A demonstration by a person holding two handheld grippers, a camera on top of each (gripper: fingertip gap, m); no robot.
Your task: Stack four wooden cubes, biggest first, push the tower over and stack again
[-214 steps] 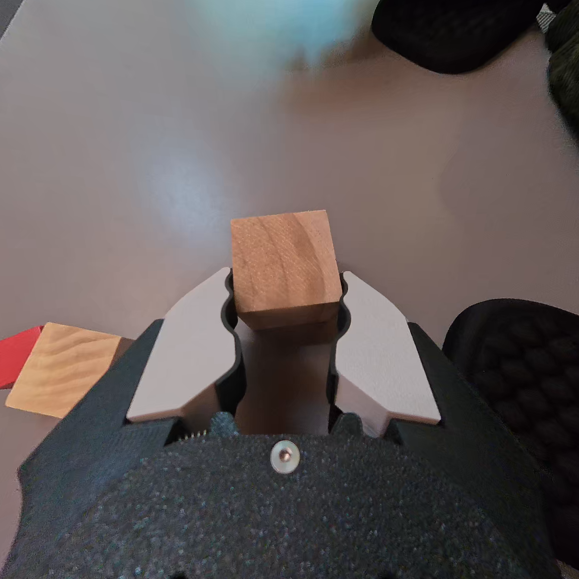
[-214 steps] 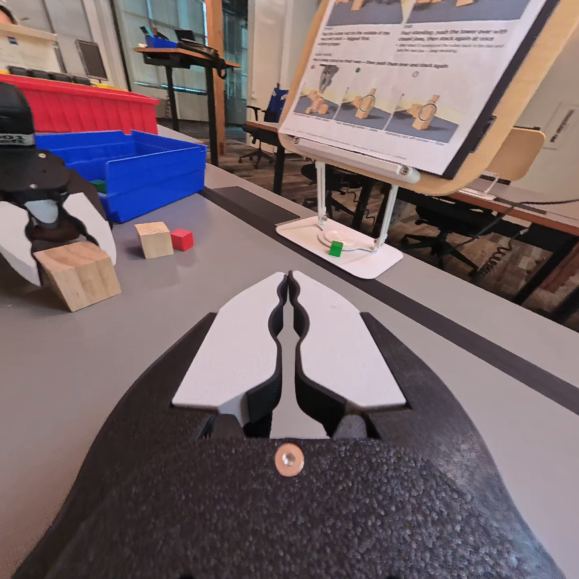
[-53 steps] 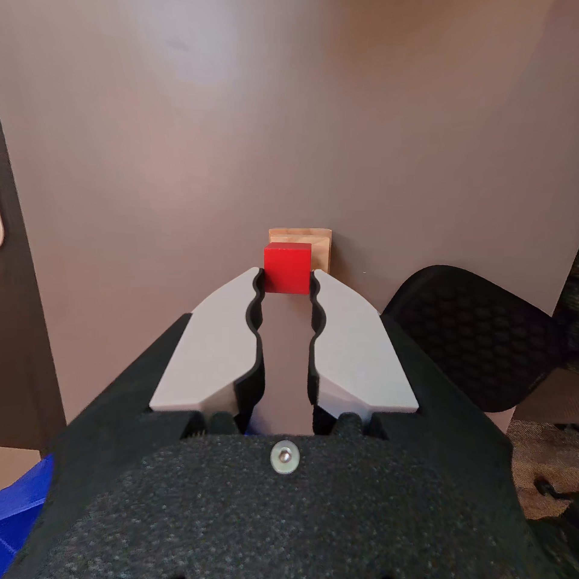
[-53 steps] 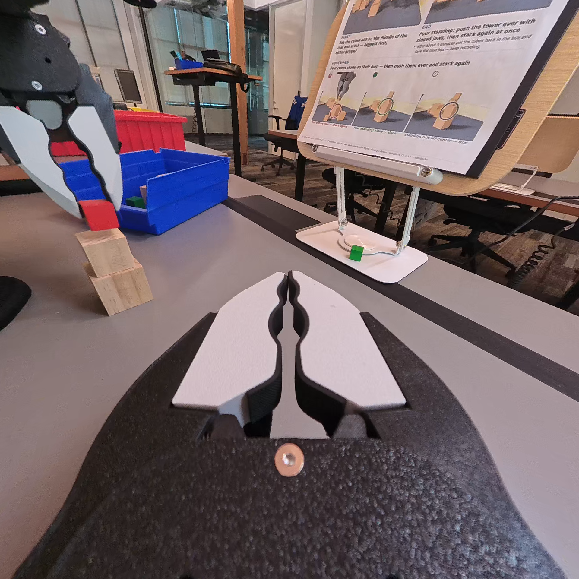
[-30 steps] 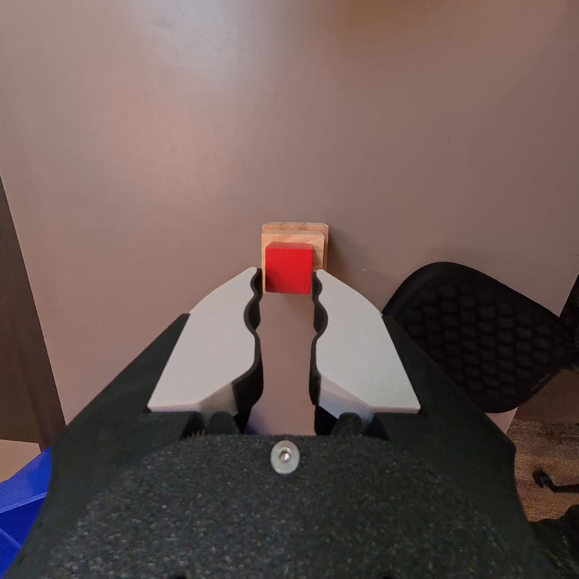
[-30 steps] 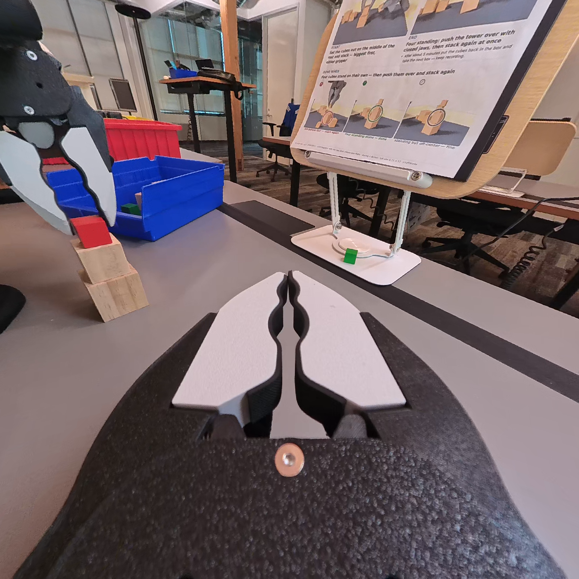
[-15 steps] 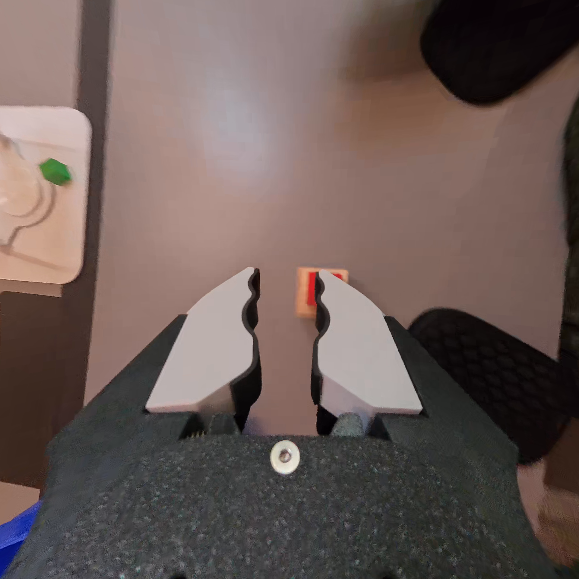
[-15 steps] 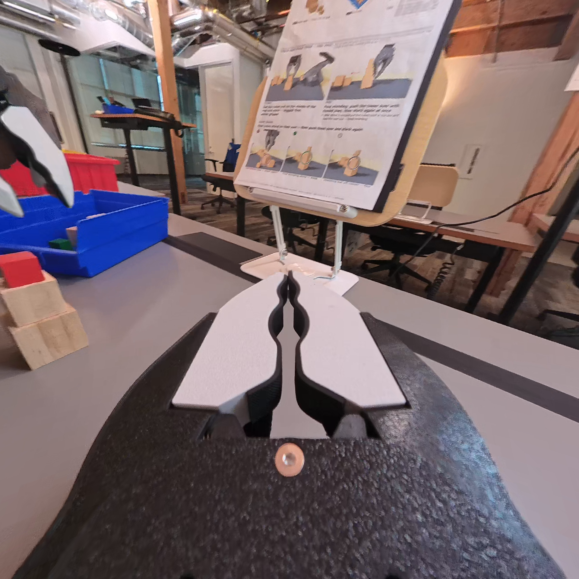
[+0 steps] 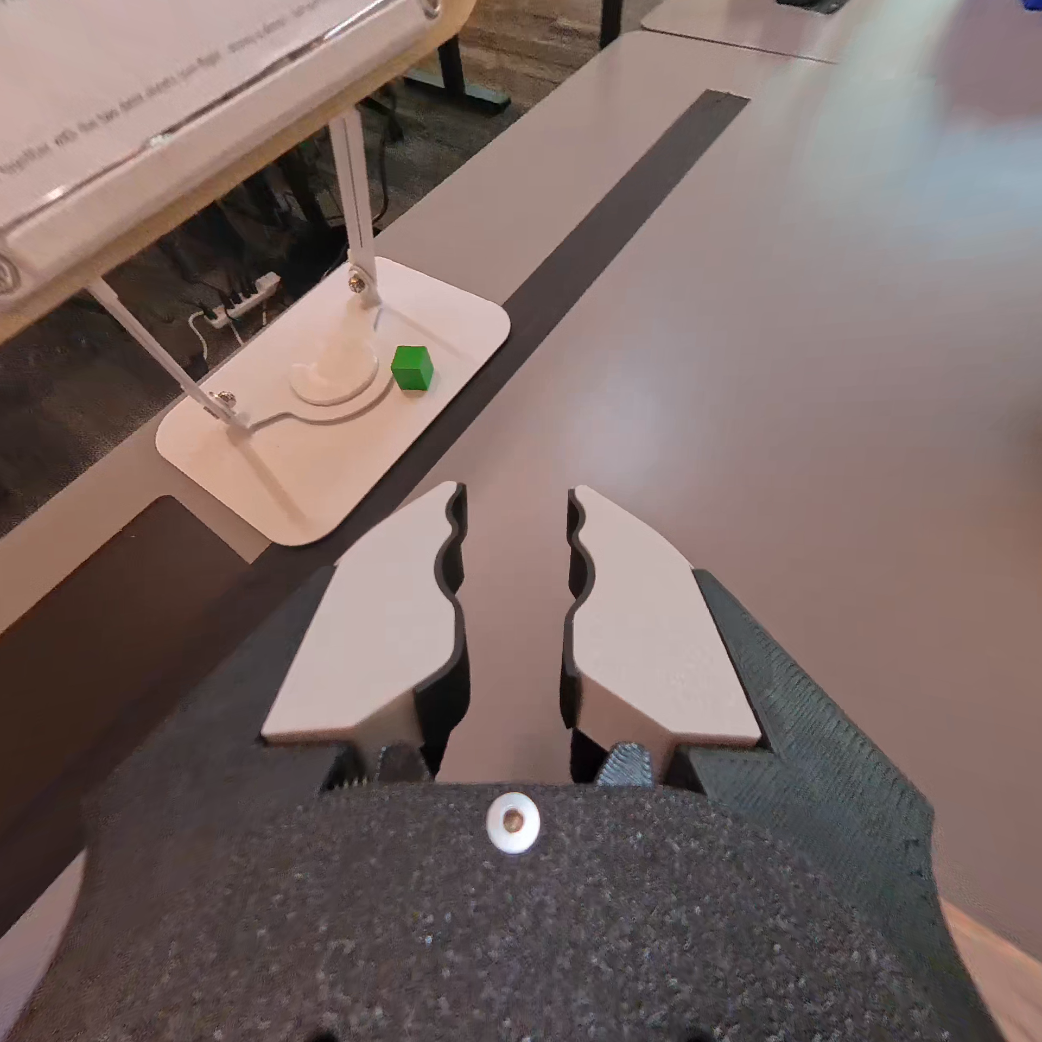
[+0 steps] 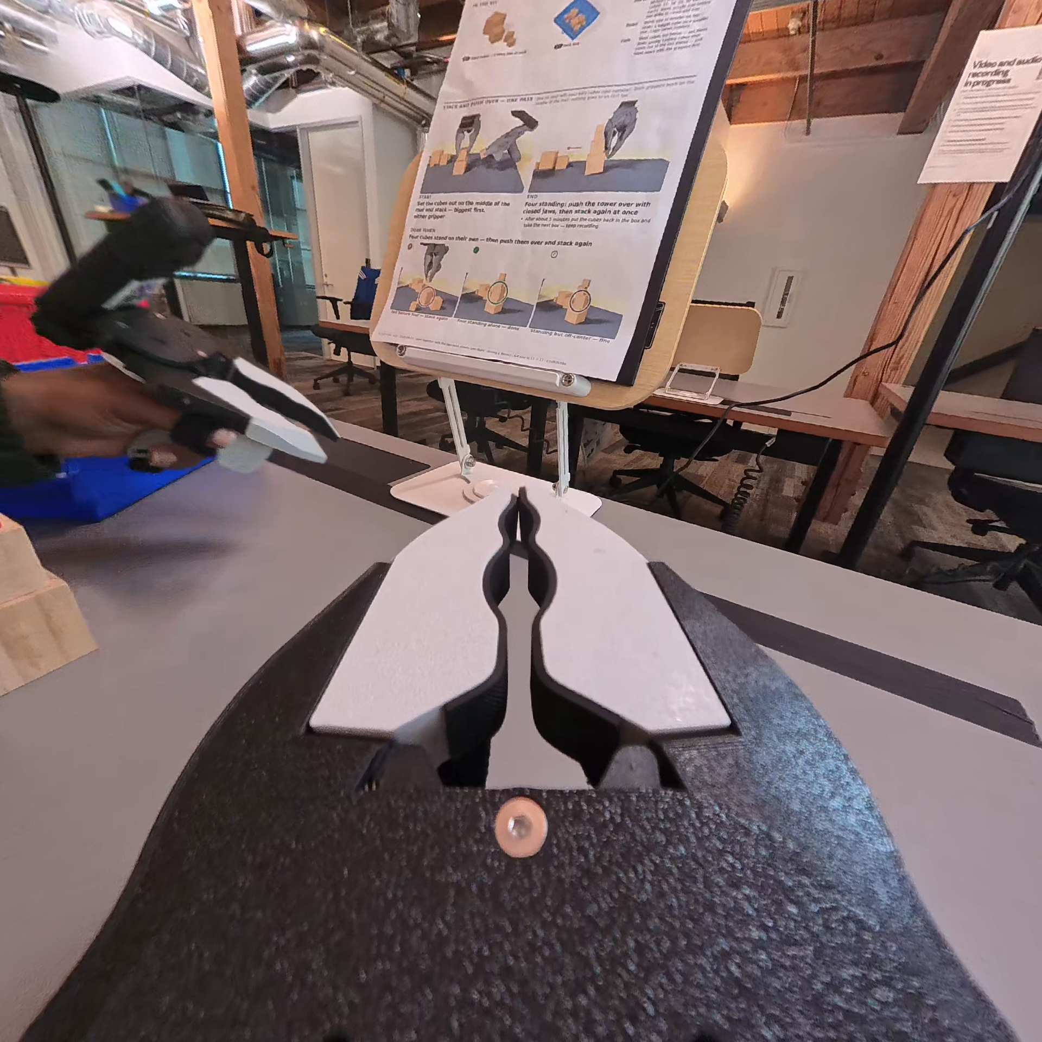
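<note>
Left hand-held gripper [image 9: 516, 496] hangs above the grey desk [image 9: 789, 394], fingers spread, nothing between them, only bare desk behind the gap. It is tilted toward the white stand base [image 9: 316, 451], where a small green cube [image 9: 412, 367] sits beside the round foot, well apart from the fingertips. From the right side, a hand [image 10: 73, 417] carries it clear of the surface.

Right hand-held gripper [image 10: 519, 502] lies low over the desk, fingers pressed together, pinching nothing; likely parked out of the way.

Stacked wooden blocks [image 10: 34, 609] stand at the far left edge, untouched. A blue bin [image 10: 96, 490] sits behind the hand. The stand props an instruction sheet [image 10: 564, 186] facing the worker.
</note>
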